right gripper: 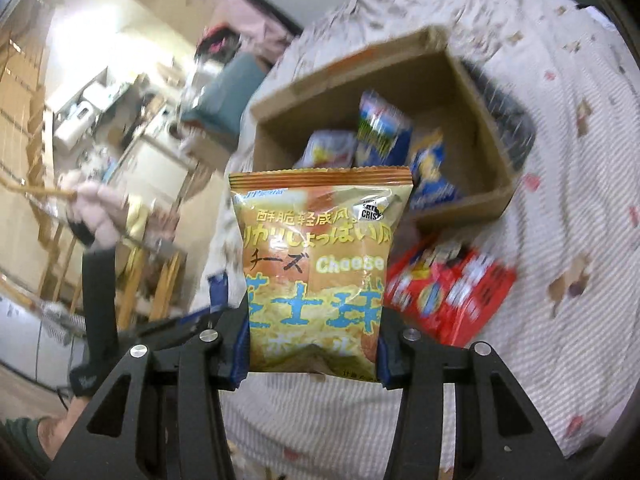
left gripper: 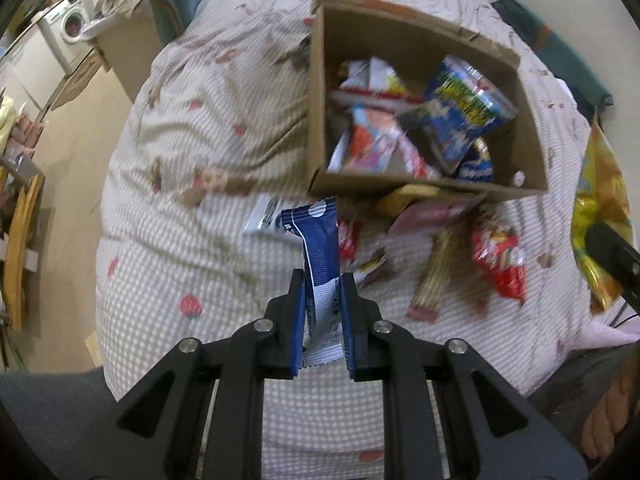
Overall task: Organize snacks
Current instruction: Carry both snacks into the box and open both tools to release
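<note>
Both claws were loaded, snacks going toward the cardboard box on the bed.

Left claw, bottom center of its view, was clamped tight on the lower end of a slim blue-and-white packet. The packet stood up out of the jaws, its top edge just short of the box's near wall in the frame.

Right claw, bottom center of its view, gripped a yellow cheese-ball bag by its lower sides, pads pressing in from both edges. The bag was puffy and filled the middle of the frame, hiding part of the box's near rim. In the left view the same bag showed at the far right edge.

The box sat in the upper right of the left view, open, already holding several packets, incl. a blue bag leaning against the far side. Loose snacks lay on the bed just in front of the box: a red packet, a stick-type pack, others partly tucked under the box edge.

Doing it well, as judged:
- carry each item clear over the near wall before release, not onto the rim
- go one claw at a time; the opening looks tight for both
- the cheese bag is air-filled, so don't squeeze harder; drop it into the emptier right side
- the slim packet is floppy, so lower it low and slide it along the left wall
- the frames were blurred, so slow down near the box
</note>
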A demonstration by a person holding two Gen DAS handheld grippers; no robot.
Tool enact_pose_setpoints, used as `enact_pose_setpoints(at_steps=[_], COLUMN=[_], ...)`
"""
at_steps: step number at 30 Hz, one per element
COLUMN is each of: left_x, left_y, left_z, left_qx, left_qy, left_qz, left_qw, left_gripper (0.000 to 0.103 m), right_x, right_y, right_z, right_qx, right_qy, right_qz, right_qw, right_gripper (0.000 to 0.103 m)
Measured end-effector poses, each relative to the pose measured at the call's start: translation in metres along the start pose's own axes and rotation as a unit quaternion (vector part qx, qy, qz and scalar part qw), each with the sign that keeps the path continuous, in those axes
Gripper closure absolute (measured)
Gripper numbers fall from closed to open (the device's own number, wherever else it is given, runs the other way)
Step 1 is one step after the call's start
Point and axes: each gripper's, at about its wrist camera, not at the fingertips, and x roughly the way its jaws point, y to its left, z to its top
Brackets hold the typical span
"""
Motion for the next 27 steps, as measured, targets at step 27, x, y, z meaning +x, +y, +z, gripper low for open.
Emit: enact_pose_setpoints(at_steps=[27], left_x=[0.041], left_y=[-0.064], left_z=[0.119], left_qx=[0.102], left_qy=[-0.088], left_qz=[-0.006], left_qw=[0.9908], left_gripper=[0.090], right_x=[0.110], right_y=[-0.029], right_z=[0.114], right_qx=[-0.041], right_qy=[0.018], right_qz=[-0.125], right_qw=[0.991], right_gripper=[0.054])
